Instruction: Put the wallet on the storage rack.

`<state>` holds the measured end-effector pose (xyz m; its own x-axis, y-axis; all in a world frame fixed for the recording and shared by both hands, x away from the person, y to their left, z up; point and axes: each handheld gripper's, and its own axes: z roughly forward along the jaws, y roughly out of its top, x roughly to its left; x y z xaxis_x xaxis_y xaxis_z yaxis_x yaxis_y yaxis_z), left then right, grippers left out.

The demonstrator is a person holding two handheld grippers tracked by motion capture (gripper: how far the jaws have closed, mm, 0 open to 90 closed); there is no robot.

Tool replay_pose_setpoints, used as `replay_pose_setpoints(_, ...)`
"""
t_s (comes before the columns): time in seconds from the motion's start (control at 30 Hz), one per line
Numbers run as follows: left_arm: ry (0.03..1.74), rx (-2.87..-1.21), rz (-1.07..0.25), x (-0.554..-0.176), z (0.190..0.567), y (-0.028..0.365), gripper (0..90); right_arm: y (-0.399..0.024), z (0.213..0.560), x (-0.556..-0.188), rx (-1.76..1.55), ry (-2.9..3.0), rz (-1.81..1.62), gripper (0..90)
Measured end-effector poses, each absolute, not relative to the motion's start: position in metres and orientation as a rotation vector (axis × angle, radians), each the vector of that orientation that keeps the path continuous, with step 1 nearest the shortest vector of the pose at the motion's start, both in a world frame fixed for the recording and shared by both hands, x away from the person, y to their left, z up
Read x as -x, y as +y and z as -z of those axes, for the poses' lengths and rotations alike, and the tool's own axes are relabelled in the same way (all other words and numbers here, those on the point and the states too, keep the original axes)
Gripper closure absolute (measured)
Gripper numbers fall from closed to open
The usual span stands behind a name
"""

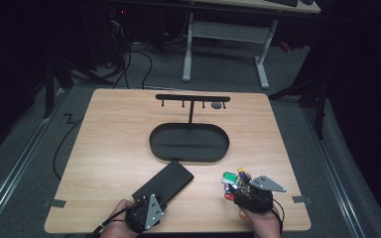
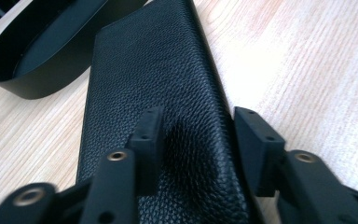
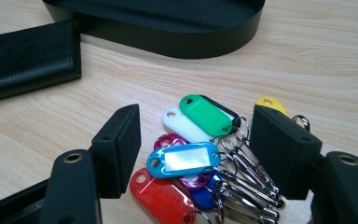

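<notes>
Close to the person, the left gripper [image 2: 196, 135] has its jaws apart over the black leather case [image 2: 154, 93]. The right gripper [image 3: 196, 149] has its jaws apart around colourful key tags [image 3: 186, 158]. Farther back sits the black oval tray [image 1: 188, 144].

Wallet's [image 2: 158, 93] near end hidden under left tool [image 2: 193, 140], btm edge cuts it. Red tag [image 3: 161, 198] cut at 6 o'clock. Small obj [image 1: 217, 105] on rack [image 1: 192, 98], 12 o'clock on worktop [image 1: 104, 134]: too small to ID.
</notes>
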<state>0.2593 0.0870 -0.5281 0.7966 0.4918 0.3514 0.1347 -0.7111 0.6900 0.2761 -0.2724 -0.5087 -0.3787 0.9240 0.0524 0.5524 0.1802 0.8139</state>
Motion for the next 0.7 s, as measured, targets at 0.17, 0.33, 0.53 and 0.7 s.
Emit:
replay_pose_setpoints(0.17, 0.457, -2.317, -0.693, -0.26, 0.526, 0.091, 66.9, -0.275, 0.509, -0.274, -1.4, 1.997, -1.079, 35.0)
replay_pose_setpoints(0.33, 0.453, -2.299, -0.686, -0.26, 0.523, 0.095, 72.9, -0.277, 0.509, -0.274, -1.412, 1.988, -1.081, 35.1)
replay_pose_setpoints(0.53, 0.483, -2.214, -0.665, -0.262, 0.513, 0.107, 80.2, -0.278, 0.509, -0.275, -1.409, 1.984, -1.086, 35.1)
replay_pose_setpoints(0.7, 0.517, -2.155, -0.644, -0.265, 0.506, 0.116, 81.3, -0.279, 0.509, -0.276, -1.412, 1.983, -1.088, 35.1)
